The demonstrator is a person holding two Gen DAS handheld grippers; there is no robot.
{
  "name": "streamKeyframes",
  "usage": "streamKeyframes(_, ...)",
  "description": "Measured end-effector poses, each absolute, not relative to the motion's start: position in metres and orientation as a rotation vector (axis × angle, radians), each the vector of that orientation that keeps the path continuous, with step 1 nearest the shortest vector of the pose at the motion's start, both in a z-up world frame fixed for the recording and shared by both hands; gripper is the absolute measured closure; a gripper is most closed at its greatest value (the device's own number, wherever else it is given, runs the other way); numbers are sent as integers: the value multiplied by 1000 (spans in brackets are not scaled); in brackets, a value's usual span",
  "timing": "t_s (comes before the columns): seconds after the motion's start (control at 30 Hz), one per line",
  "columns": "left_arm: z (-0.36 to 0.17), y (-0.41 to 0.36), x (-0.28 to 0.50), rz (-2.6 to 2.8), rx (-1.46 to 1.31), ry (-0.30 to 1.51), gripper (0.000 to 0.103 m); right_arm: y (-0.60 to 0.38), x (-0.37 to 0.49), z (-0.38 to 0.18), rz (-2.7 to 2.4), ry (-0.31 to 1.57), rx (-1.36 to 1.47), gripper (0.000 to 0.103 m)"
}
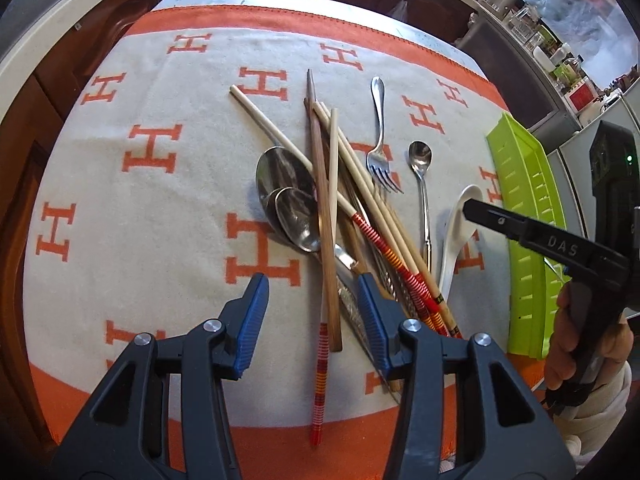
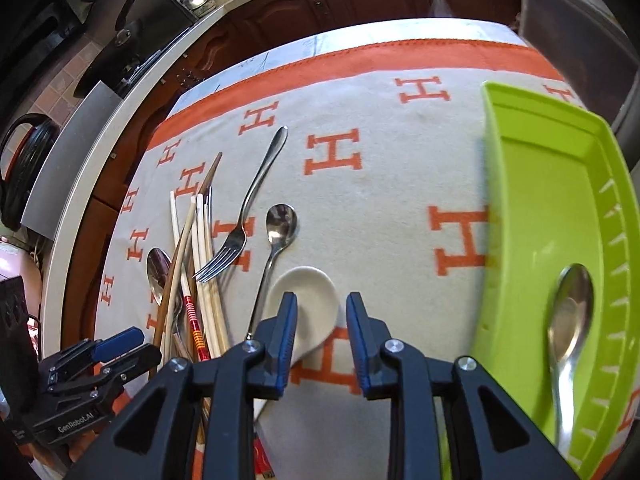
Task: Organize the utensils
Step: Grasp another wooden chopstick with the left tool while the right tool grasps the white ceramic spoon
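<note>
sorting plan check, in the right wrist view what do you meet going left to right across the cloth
left gripper → chopstick pile → fork → small metal spoon → white ceramic spoon → green tray → metal spoon in the tray

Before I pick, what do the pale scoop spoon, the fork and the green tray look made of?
Pale scoop spoon: probably glazed ceramic, or melamine; opaque white, thick, smooth.
Fork: polished metal, likely stainless; it has mirror glints.
Green tray: moulded plastic, uniform lime colour with a soft sheen.

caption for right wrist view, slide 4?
Open right gripper above white spoon; one metal spoon already in green tray.
</note>
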State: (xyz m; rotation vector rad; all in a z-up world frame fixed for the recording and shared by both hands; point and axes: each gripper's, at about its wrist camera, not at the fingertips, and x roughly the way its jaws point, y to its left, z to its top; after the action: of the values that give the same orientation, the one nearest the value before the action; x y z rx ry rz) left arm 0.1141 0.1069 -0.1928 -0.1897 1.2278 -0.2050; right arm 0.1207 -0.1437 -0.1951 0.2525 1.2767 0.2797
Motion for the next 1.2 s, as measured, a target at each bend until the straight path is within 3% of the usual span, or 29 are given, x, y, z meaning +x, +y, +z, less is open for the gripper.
streamKeyframes(0.13, -200, 106, 125, -217, -217, 1264, 81, -136, 122, -203, 334, 1262, 267, 79)
streamKeyframes(0.17, -203, 105, 128, -213, -224, 1274, 86, -135, 122, -203, 345, 1262, 265, 93)
streamKeyframes(0.27, -209, 105, 133, -214, -248, 1291, 98, -132, 121, -201, 380, 1251, 274, 97)
streamKeyframes(0.83, -203, 115, 126, -200, -295, 1280, 98, -140, 107, -175, 388, 1178, 276, 97)
streamKeyframes(1.2, -142, 95, 102, -262, -247, 1149, 98, -180, 92, -121, 362, 1083, 359, 97)
